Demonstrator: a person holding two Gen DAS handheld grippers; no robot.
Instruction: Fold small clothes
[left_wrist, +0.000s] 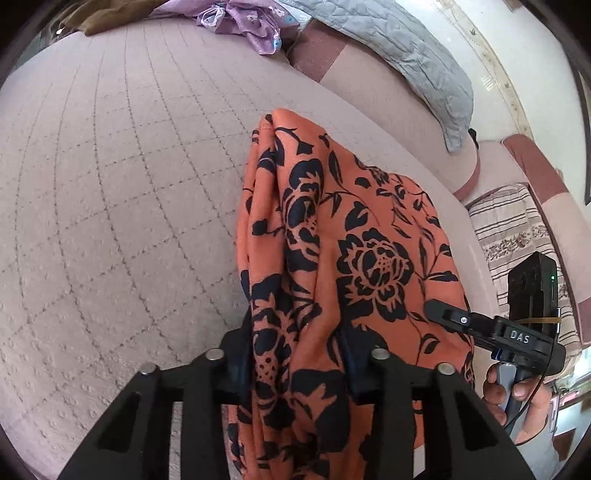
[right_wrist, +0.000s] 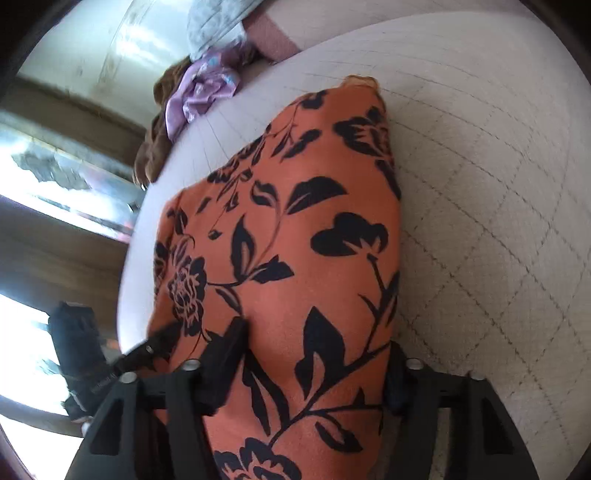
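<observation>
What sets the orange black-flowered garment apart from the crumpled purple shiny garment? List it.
The orange black-flowered garment is matte, boldly printed and held up between both grippers, the left gripper and the right gripper; the crumpled purple shiny garment is glossy, pale-patterned and lies loose in a heap at the far edge. Both are over the quilted beige bedspread.

White letters "DAS" on the black body of the right tongs (left_wrist: 436, 308), seen in the left wrist view. Right wrist view: small print on the left tongs (right_wrist: 162, 338), too blurred to read.

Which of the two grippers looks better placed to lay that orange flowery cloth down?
Hard to choose: left gripper and right gripper both have orange floral cloth between their fingers above the quilted bedcover.
</observation>
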